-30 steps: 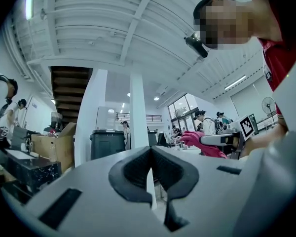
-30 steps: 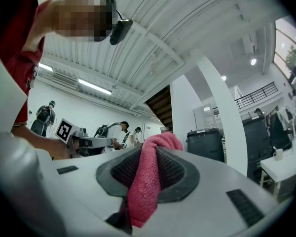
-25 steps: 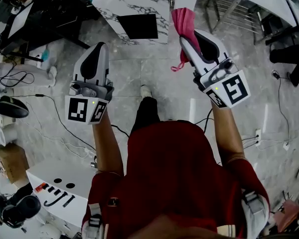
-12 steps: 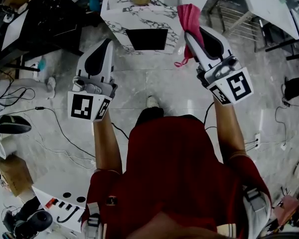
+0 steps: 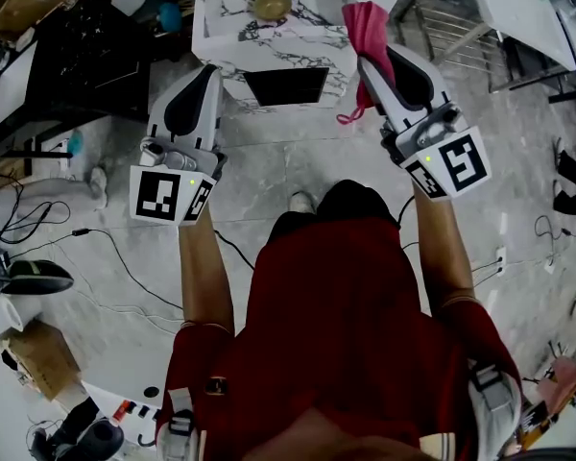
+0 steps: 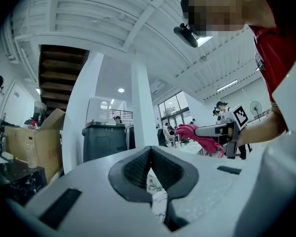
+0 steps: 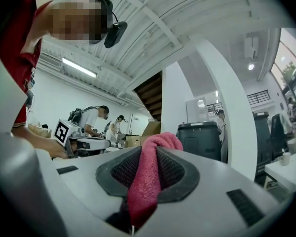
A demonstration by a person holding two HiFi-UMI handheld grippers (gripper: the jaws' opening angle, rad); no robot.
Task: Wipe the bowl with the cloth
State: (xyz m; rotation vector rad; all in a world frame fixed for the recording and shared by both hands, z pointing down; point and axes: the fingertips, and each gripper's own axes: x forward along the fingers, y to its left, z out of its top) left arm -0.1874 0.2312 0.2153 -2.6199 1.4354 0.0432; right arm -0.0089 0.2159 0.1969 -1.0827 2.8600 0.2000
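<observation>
- Overhead, two tools show in the head view, one in each of the person's hands: the left tool (image 5: 207,71) at centre left and the right tool (image 5: 367,63) at upper right.
- One marker cube sits on each, so two in all: the left cube (image 5: 168,196) and the right cube (image 5: 450,165).
- One cloth (image 5: 369,29), pink, is pinched in the right tool; a loose end hangs below the tips.
- Seen from the right gripper view, the cloth (image 7: 147,177) fills the gap between both dark pads and bulges up over the tip.
- Left tool (image 6: 149,157) is pressed together at its tips, with nothing between the pads.
- One bowl (image 5: 271,5), yellowish, sits at the top middle of the head view on one marble-patterned worktop (image 5: 298,48).
- Bowl and cloth are apart; the bowl lies between the two tools in the frame and beyond their tips, touching neither.
- One person in a red top stands on the pale floor (image 5: 269,166).
</observation>
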